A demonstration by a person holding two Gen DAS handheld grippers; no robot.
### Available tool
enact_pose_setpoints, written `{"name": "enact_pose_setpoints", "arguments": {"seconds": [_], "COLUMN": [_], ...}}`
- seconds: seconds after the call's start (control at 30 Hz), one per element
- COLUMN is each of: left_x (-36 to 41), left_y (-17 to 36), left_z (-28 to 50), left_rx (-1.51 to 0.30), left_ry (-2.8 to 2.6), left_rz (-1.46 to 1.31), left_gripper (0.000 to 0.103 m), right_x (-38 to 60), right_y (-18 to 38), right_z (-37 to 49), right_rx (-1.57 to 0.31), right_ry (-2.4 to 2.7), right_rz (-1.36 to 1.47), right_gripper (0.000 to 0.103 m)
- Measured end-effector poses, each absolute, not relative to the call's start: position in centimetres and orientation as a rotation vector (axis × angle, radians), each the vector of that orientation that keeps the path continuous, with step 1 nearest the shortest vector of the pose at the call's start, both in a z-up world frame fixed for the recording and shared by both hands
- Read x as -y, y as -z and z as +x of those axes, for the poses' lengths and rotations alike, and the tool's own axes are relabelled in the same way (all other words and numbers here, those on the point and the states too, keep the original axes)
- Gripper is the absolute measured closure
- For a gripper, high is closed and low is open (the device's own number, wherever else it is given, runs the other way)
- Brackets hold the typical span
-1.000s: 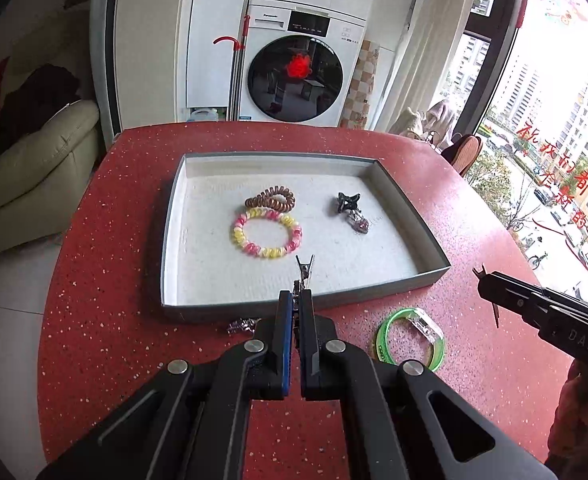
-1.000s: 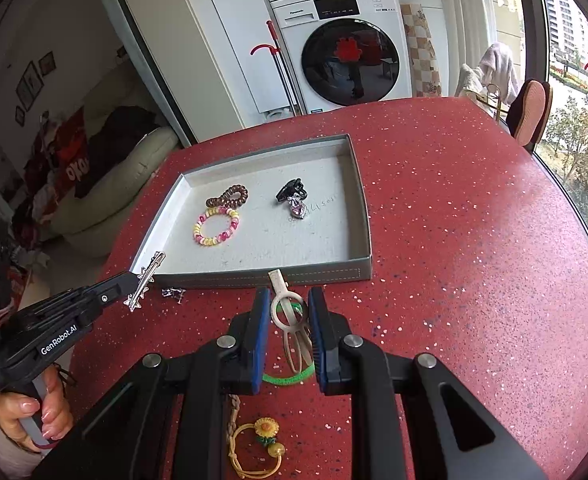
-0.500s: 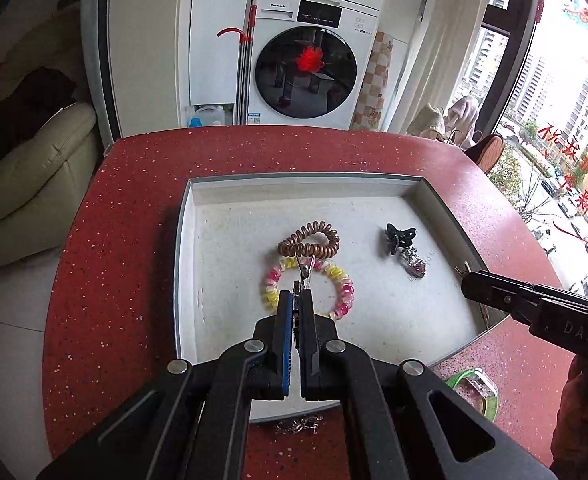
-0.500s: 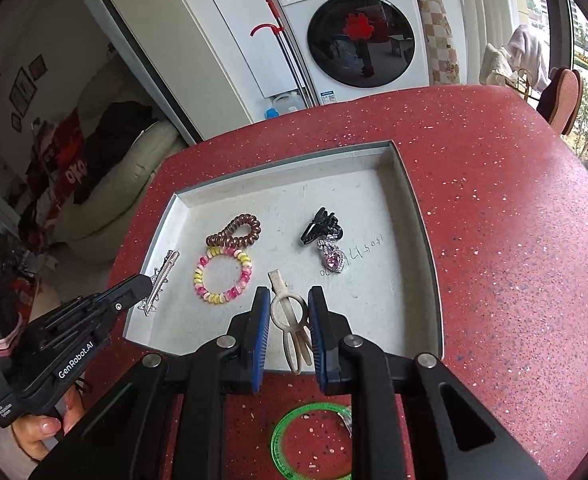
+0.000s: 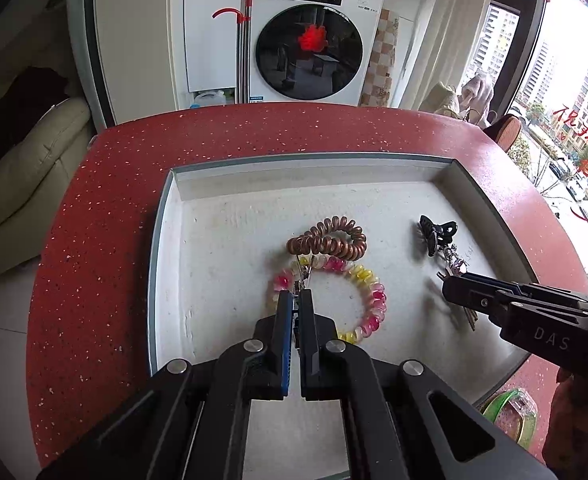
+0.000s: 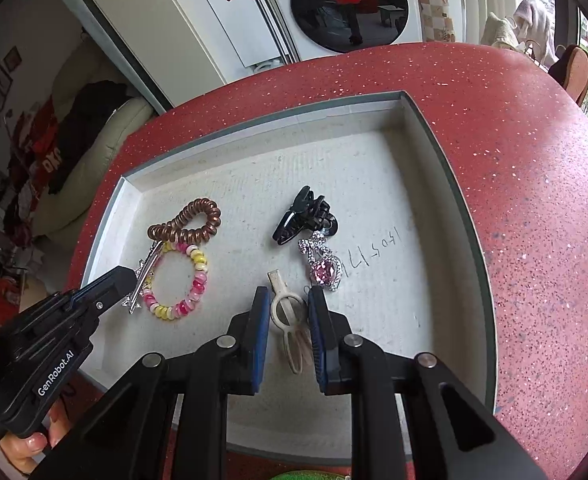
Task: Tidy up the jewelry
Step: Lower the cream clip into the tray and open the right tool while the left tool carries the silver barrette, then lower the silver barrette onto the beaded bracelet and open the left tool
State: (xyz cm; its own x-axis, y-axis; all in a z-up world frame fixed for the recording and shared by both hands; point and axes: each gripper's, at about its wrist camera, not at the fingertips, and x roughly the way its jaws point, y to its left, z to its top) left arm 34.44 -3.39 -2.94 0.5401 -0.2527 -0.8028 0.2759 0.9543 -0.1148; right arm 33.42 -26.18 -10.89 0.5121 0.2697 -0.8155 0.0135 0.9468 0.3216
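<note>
While both grippers hang over the grey tray [image 6: 445,152] on the red table [image 6: 533,168], each has a clip pinched between its fingers. Farthest left of the tray's centre, the left gripper [image 5: 295,300] is clenched on a thin silver hair clip [image 6: 144,272], whose tip reaches over the near-left edge of the pink and yellow bead bracelet [image 6: 182,280]. That bracelet lies flat on the tray floor, left of centre. Just behind it, touching its far edge, sits the brown spiral hair tie [image 6: 186,224].

Near the tray's centre, the black claw clip [image 6: 301,216] rests on the floor, and the sparkly pink heart pendant [image 6: 323,266] lies just in front of it, touching it. Beside the pendant, on its right, there is handwriting on the tray floor.

In front of the pendant, toward the tray's near wall, the right gripper [image 6: 288,312] grips a cream hair clip [image 6: 288,320] between its blue pads [image 6: 260,332]; I cannot tell whether the clip touches the floor. Outside the tray, past its near-right corner, a green bangle [image 5: 509,416] lies on the table.
</note>
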Motion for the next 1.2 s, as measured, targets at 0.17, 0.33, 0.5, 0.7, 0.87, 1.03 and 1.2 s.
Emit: {"name": "enact_pose_setpoints", "arguments": {"seconds": [0.17,0.33,0.5,0.7,0.87,1.03,1.2], "left_x": [3.8,4.3,4.0,4.0,4.3,4.2,4.3], "left_y": [2.9,3.0,3.0,2.8,2.8,2.6,2.0], "left_z": [34.9,34.6,34.2,34.0,33.8,33.9,33.7], "left_rx": [-0.932,-0.918,-0.910,-0.918,-0.912,-0.917,-0.906], "left_ry": [0.301,0.310,0.301,0.291,0.278,0.284,0.292], "left_rz": [0.050,0.077,0.058,0.061,0.086,0.076,0.071], "left_gripper": [0.083,0.083,0.082,0.082,0.082,0.082,0.082], "right_x": [26.2,25.9,25.8,25.8,25.9,26.3,27.4], "right_y": [10.7,10.5,10.3,10.1,9.3,7.9,6.8], "right_z": [34.3,34.4,34.0,33.2,32.2,31.0,29.6], "right_rx": [-1.006,-0.993,-0.991,-0.986,-0.962,-0.922,-0.893], "right_ry": [-0.095,-0.080,-0.092,-0.118,-0.131,-0.137,-0.136], "right_rz": [0.250,0.228,0.230,0.272,0.305,0.329,0.373], "right_gripper": [0.082,0.082,0.073,0.055,0.054,0.054,0.054]}}
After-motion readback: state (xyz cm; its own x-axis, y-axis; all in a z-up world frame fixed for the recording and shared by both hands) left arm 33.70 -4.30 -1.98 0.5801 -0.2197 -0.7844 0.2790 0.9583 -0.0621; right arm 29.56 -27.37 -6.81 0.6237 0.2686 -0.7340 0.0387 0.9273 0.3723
